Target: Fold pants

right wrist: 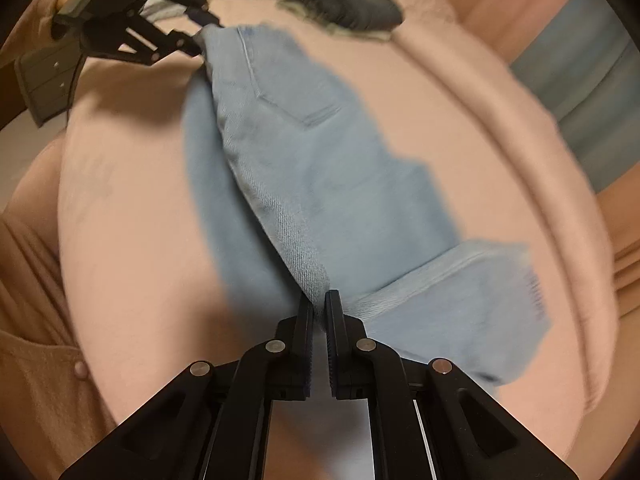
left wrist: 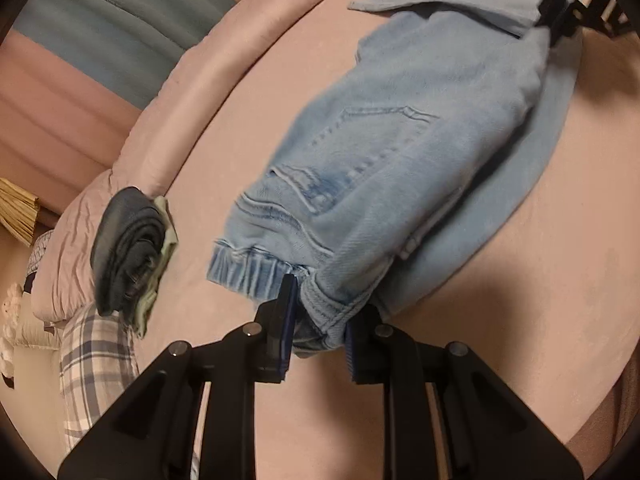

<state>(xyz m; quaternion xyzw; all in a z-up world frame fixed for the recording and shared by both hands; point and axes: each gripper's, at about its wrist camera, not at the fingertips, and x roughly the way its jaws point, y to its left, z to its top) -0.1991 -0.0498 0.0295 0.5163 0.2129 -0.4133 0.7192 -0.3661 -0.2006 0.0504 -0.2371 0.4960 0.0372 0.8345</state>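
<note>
Light blue denim pants (left wrist: 400, 152) lie on a pink bed (left wrist: 520, 300), part folded over on themselves. My left gripper (left wrist: 320, 308) is shut on the waistband end, next to the elastic band, lifting it a little. My right gripper (right wrist: 319, 308) is shut on the other end of the pants (right wrist: 320, 184), at a folded edge of fabric. Each gripper shows in the other's view: the right one (left wrist: 560, 12) at top right, the left one (right wrist: 188, 40) at top left, both holding the denim.
A folded pile of dark jeans with a pale green piece (left wrist: 128, 256) sits by the pink padded bed rim (left wrist: 192, 92); it also shows in the right wrist view (right wrist: 352, 4). A plaid cloth (left wrist: 92, 360) lies beside it. A person's orange clothing (right wrist: 32, 360) is at left.
</note>
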